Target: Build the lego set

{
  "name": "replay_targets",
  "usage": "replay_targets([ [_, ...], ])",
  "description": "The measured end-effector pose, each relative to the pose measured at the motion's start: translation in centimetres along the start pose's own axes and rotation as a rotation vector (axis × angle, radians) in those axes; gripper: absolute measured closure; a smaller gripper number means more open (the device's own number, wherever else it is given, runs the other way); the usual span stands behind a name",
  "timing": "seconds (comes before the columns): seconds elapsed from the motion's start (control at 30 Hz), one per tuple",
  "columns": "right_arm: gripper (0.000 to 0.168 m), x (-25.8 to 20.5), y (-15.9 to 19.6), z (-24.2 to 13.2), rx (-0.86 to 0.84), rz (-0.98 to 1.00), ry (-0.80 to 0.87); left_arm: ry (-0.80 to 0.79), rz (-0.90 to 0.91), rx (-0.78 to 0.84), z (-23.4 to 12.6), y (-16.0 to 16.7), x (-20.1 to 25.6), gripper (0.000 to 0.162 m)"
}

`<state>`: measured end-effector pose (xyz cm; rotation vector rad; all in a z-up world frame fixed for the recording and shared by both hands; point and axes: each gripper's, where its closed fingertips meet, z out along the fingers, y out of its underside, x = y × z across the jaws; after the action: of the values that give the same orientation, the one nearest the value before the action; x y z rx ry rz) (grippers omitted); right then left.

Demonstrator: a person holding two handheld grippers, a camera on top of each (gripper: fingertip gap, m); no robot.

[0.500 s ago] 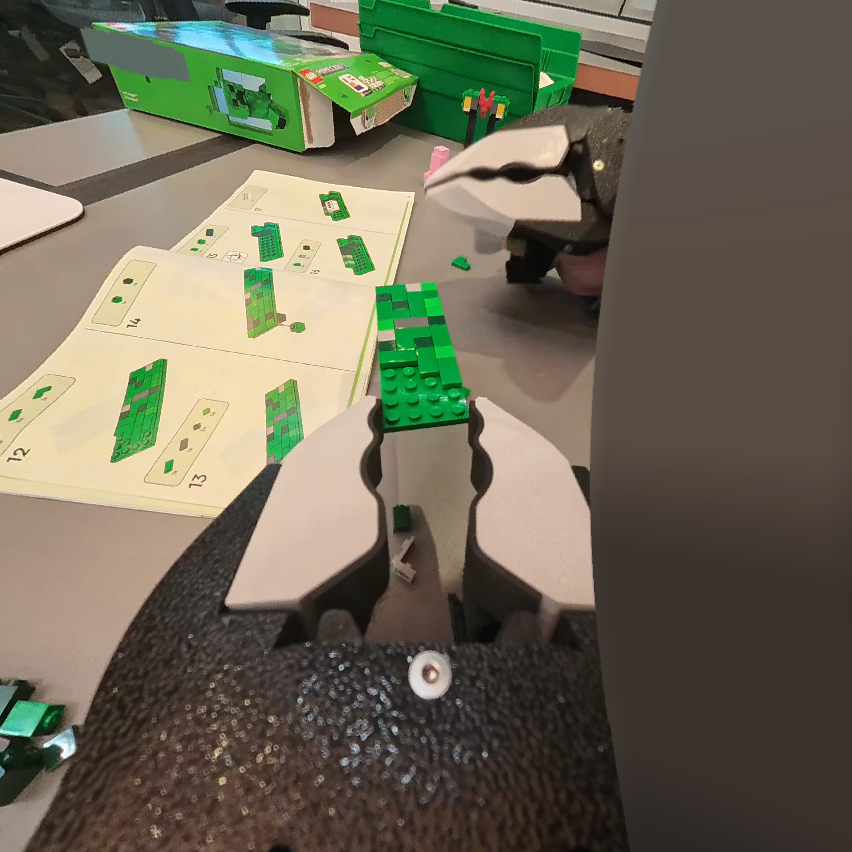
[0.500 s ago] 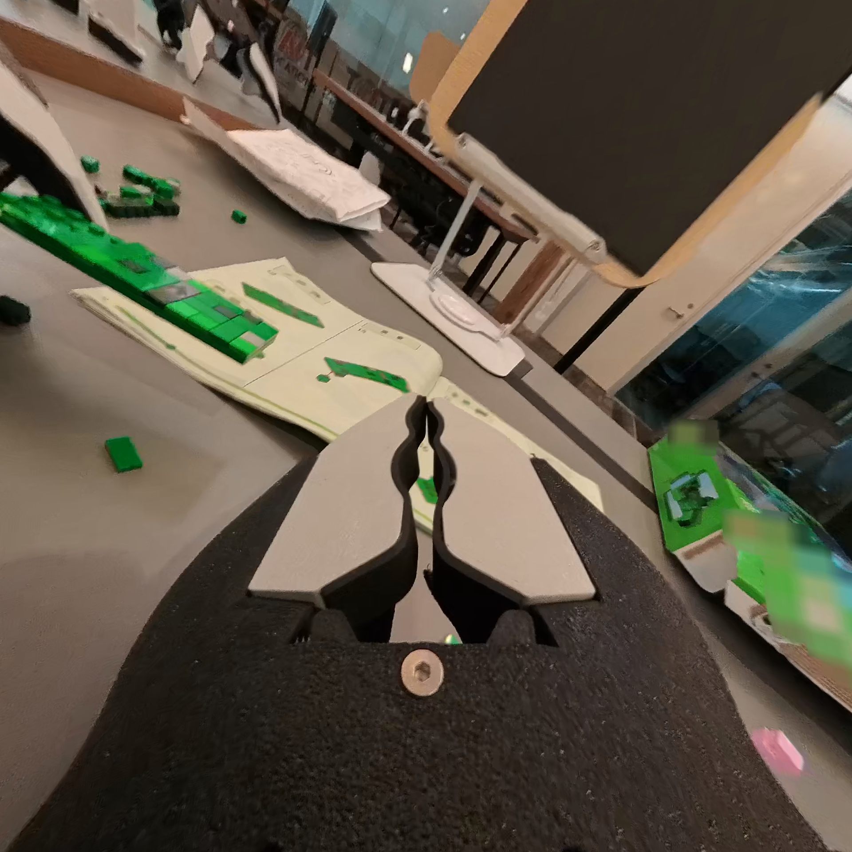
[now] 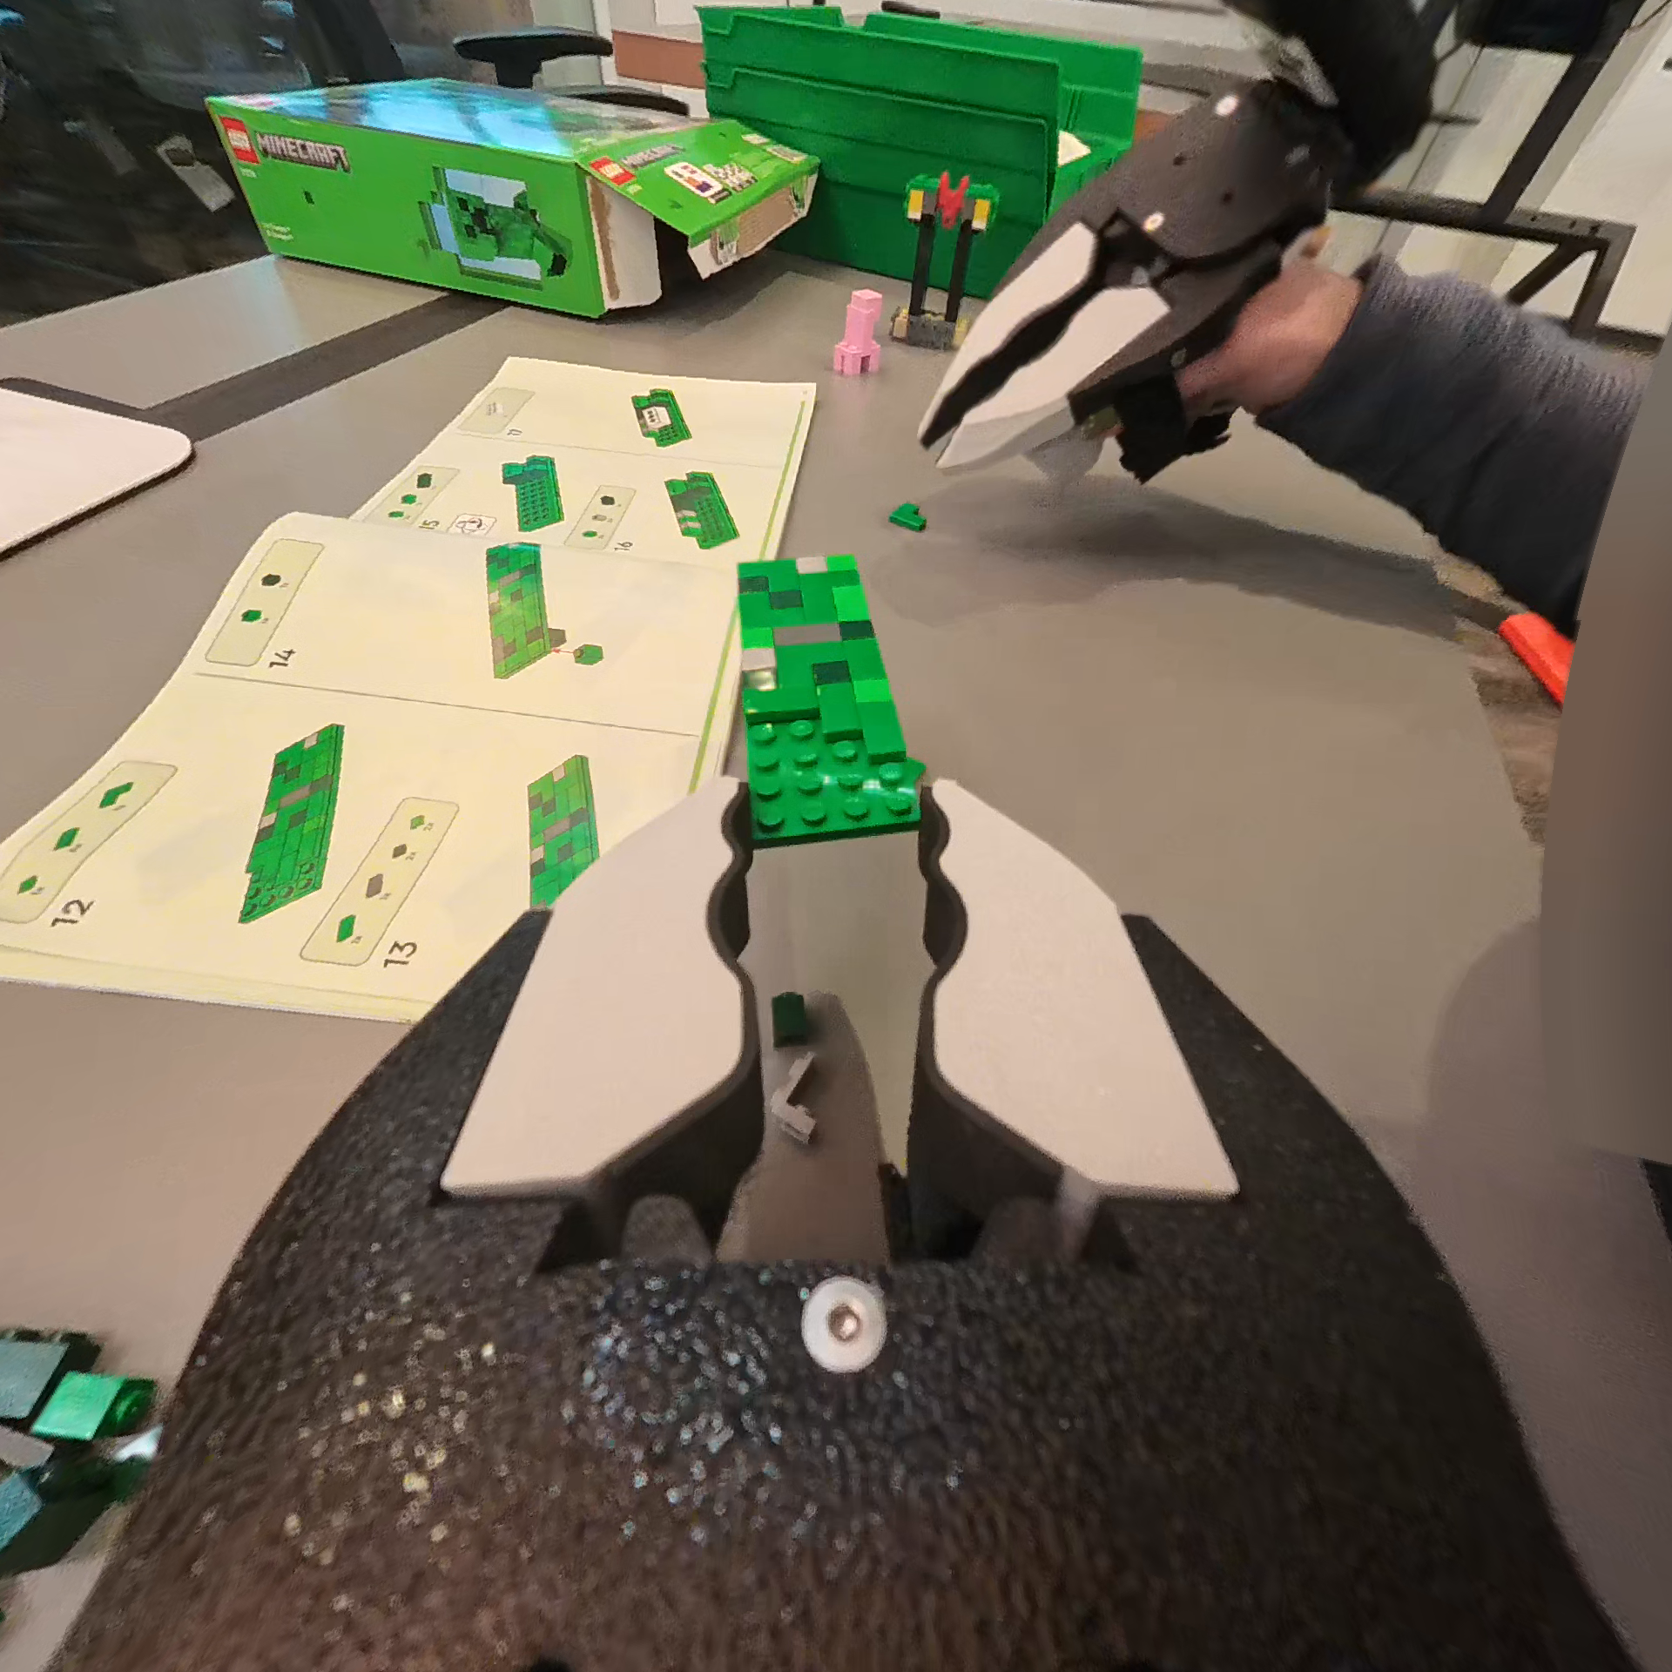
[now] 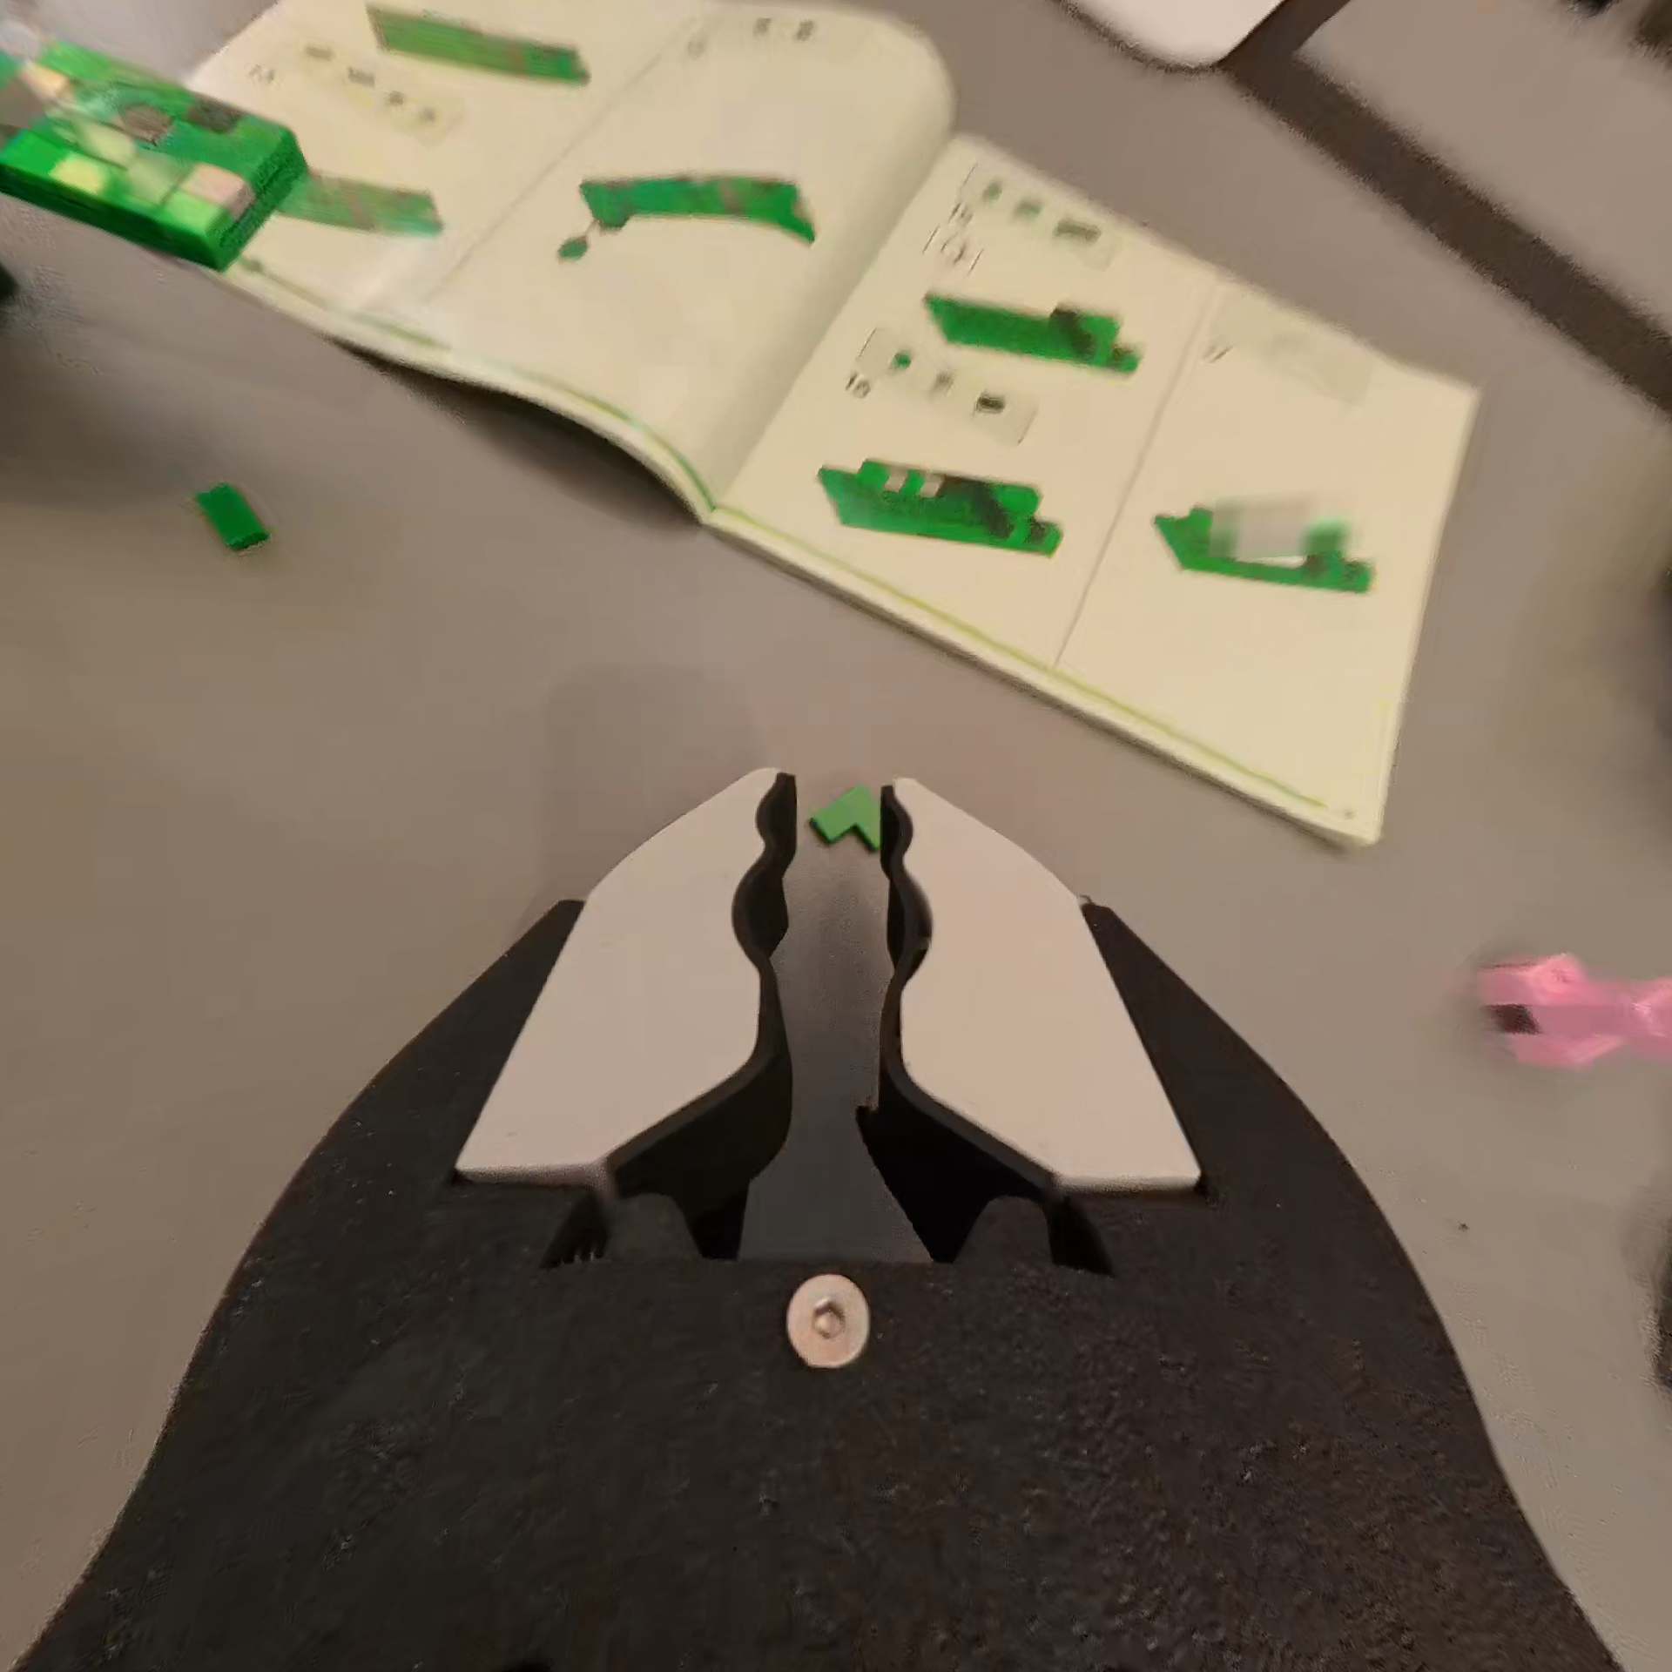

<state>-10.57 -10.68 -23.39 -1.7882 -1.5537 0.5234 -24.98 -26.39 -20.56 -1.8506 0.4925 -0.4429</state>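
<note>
build (image 3: pixel 819 688): showing a patchwork of light green, dark green and grey tiles
booklet (image 3: pixel 380 724): showing cream pages with green diagrams
box (image 3: pixel 434 190), at 11 o'clock: showing bright green
pig figure (image 3: pixel 858 333): showing pink
L-shaped piece (image 4: pixel 849 816): showing green

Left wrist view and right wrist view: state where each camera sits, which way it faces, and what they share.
Left wrist view: on the left gripper, low over the grey table, looking along the green plate assembly it grips; the right gripper and a sleeved hand show beyond.
Right wrist view: on the right gripper, tilted down at a small green L-shaped piece.
Shared: instruction booklet, assembly, L-shaped piece, pink figure.
</note>
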Motion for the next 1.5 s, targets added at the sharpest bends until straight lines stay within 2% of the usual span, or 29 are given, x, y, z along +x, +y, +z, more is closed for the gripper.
replay_targets([
  [0.1,0.151,-1.2,-0.2,0.2,-0.054,-0.027,-0.045,-0.013,0.025,0.001,0.0,0.0,0.1,0.128],
  [0.2,0.151,-7.7,-3.2,0.5,0.061,-0.131,-0.316,-0.032,0.016,0.031,-0.4,-0.3,-0.2,0.128],
  [0.23,0.151,-9.6,-3.6,1.0,0.065,-0.193,-0.361,-0.034,0.010,0.038,-0.5,-0.4,-0.4,0.128],
  [0.33,0.150,-12.7,-3.4,3.1,-0.002,-0.399,-0.380,-0.017,0.012,0.035,-0.6,-0.3,-0.2,0.128],
  [0.4,0.150,-13.9,-3.6,4.1,-0.020,-0.443,-0.420,0.002,0.036,0.026,-0.5,-0.2,0.2,0.128],
  [0.53,0.152,-14.7,-4.0,5.1,-0.056,-0.418,-0.500,0.002,0.071,0.004,-0.4,0.1,0.4,0.127],
  [0.73,0.161,-14.7,-4.0,5.5,-0.106,-0.480,-0.496,0.017,0.067,0.010,-0.5,0.0,0.5,0.128],
  [0.83,0.161,-12.8,-3.6,4.3,-0.129,-0.488,-0.399,0.026,0.068,0.005,-0.5,0.1,0.6,0.128],
  [0.93,0.161,-11.0,-5.4,1.8,-0.024,-0.426,-0.334,0.042,0.076,0.005,-0.4,0.1,0.8,0.127],
  [1.03,0.161,-12.6,-8.7,-0.2,0.123,-0.476,-0.418,0.079,0.102,0.008,-0.3,0.0,1.5,0.128],
  [1.17,0.161,-16.8,-11.2,-0.3,0.177,-0.638,-0.575,0.119,0.147,-0.003,-0.1,0.2,2.5,0.128],
  [1.37,0.161,-19.4,-10.9,1.2,0.094,-0.784,-0.692,0.142,0.172,-0.007,0.0,0.3,3.0,0.128],
  [1.5,0.161,-19.6,-10.6,1.6,0.063,-0.826,-0.698,0.158,0.158,0.009,-0.1,0.1,3.2,0.128],
])
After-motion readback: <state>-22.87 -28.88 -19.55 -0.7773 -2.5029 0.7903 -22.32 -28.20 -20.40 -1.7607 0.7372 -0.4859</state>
